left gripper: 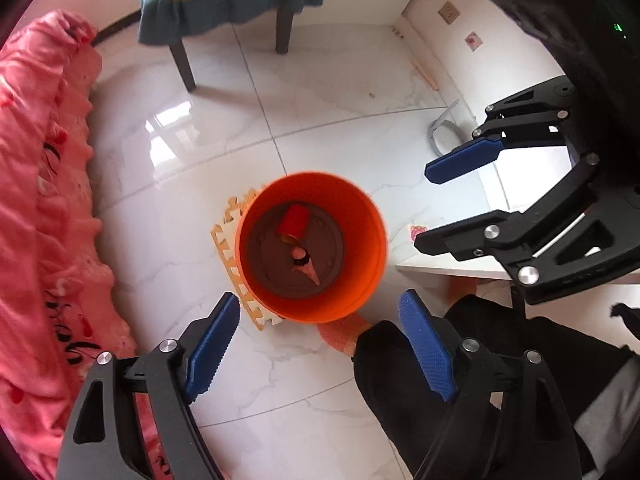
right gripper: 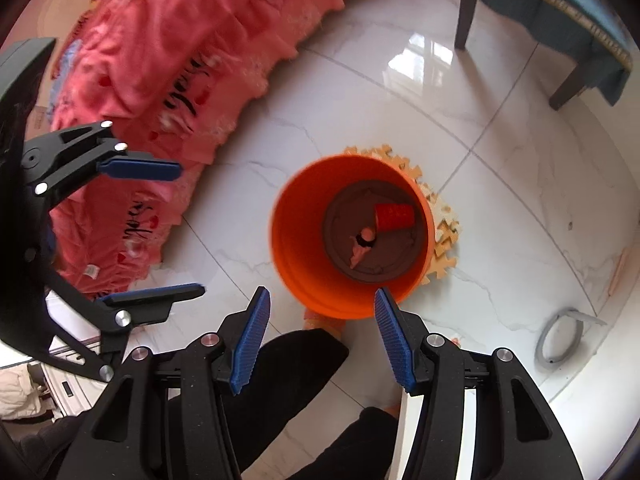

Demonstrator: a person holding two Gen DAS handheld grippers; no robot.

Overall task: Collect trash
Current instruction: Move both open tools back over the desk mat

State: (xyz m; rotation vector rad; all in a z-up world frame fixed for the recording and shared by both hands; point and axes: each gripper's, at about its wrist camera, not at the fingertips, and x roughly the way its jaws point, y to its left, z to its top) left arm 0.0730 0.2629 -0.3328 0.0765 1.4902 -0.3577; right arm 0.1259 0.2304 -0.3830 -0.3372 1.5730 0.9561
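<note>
An orange bin point(left gripper: 360, 280) stands on the white tile floor, seen from above in both views point(right gripper: 296, 248). Inside it lie a red can point(left gripper: 293, 222) point(right gripper: 394, 215) and a small pink wrapper point(left gripper: 306, 265) point(right gripper: 361, 249). My left gripper point(left gripper: 320, 344) hangs open and empty above the bin's near rim. My right gripper point(right gripper: 322, 334) is open and empty above the bin too. Each gripper shows in the other's view: the right one at the right point(left gripper: 424, 208), the left one at the left point(right gripper: 192, 232).
A foam puzzle mat point(left gripper: 228, 248) lies under the bin. A pink bedspread point(left gripper: 44, 200) hangs at the left. A chair with a blue cover point(left gripper: 228, 4) stands behind. A grey ring point(right gripper: 560, 340) lies on the floor. The person's dark trouser legs point(left gripper: 400, 384) are below.
</note>
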